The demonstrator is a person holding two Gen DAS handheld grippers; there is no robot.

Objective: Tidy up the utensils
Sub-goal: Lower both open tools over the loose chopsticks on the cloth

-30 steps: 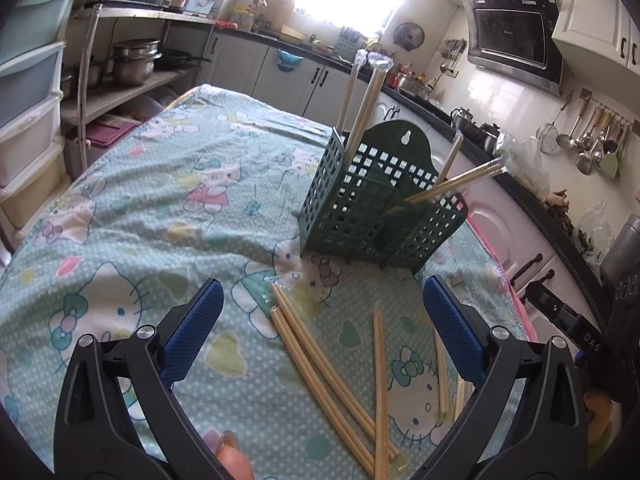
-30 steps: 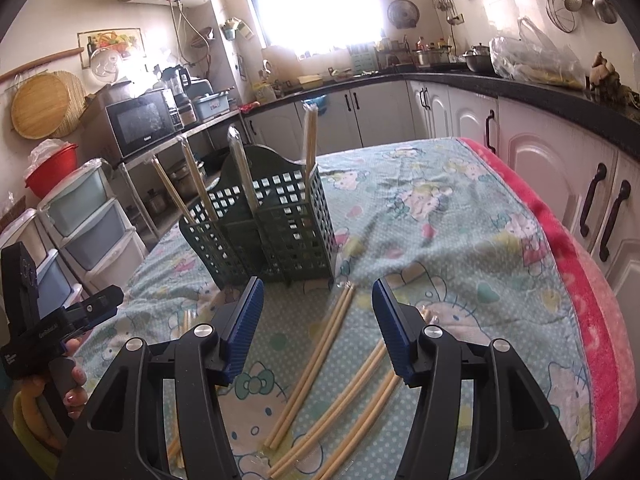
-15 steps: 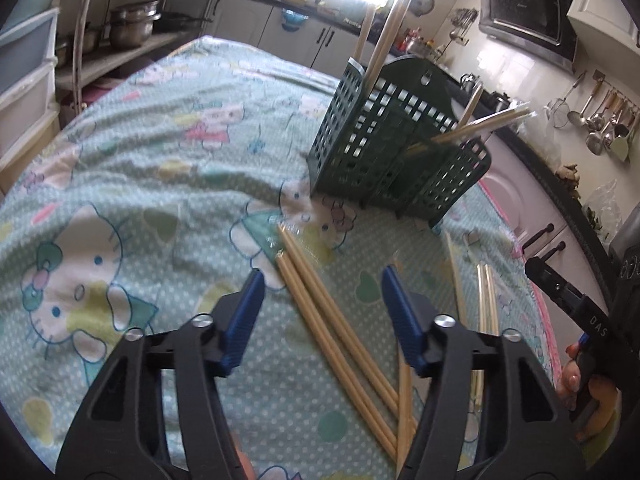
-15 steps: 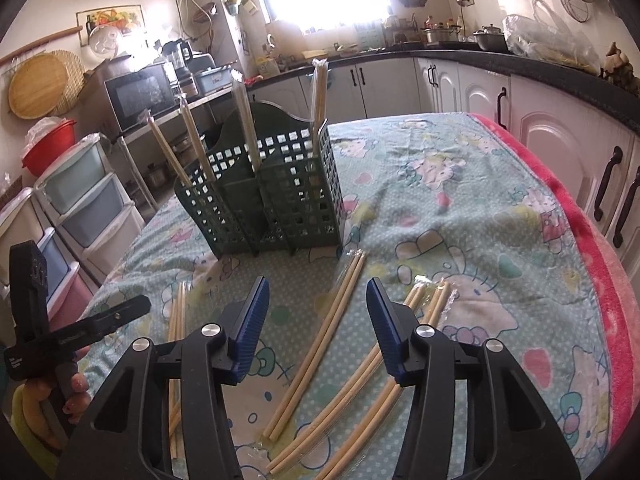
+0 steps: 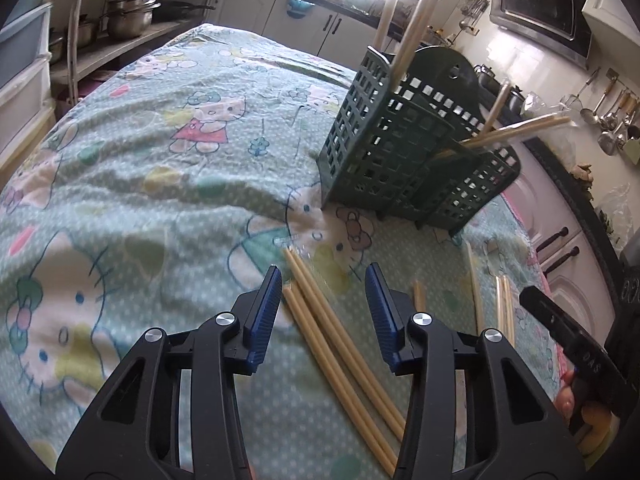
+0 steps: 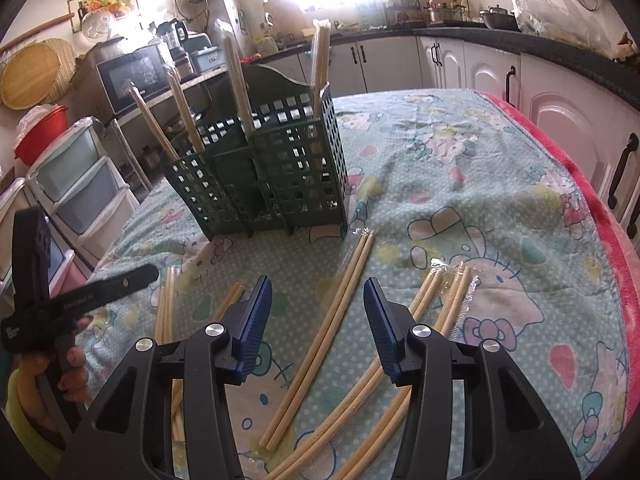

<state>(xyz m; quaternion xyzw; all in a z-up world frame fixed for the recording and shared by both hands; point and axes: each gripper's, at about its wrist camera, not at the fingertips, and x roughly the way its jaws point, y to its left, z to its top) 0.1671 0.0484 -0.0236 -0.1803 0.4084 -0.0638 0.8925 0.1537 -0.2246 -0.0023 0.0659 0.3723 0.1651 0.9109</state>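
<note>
Left hand-held gripper (image 5: 322, 304): jaws spread, nothing held, hovering low over worktop w/ a wrapped chopstick pair (image 5: 340, 344) lying between the blue pads (image 5: 262, 320); the pair's near end runs under the right pad. Contact w/ sticks: cannot tell, looks just above them.

Right hand-held gripper (image 6: 316, 320): also spread, empty, straddling another wrapped pair (image 6: 332, 328) that points toward the caddy. More pairs (image 6: 444, 308) lie loose to its right, a few more (image 6: 166, 308) to its left.

Green utensil caddy (image 6: 276, 172) stands upright on the cartoon-print cloth (image 5: 140, 152), beyond both grippers, not touching any loose pair. Several pairs already stand in its compartments, some leaning outward.

Step (judgement): pick phase, both grippers lined up for a grasp, roughly half the sticks sorted, rest still flat on cloth.

Next move calls for: lower until pads flank the pair, close across the sticks' width, lift, tip upright, drop into a caddy slot. Risk: plastic sleeve is slick and sticks are thin, so the pair may roll or slide out of the pinch.
</note>
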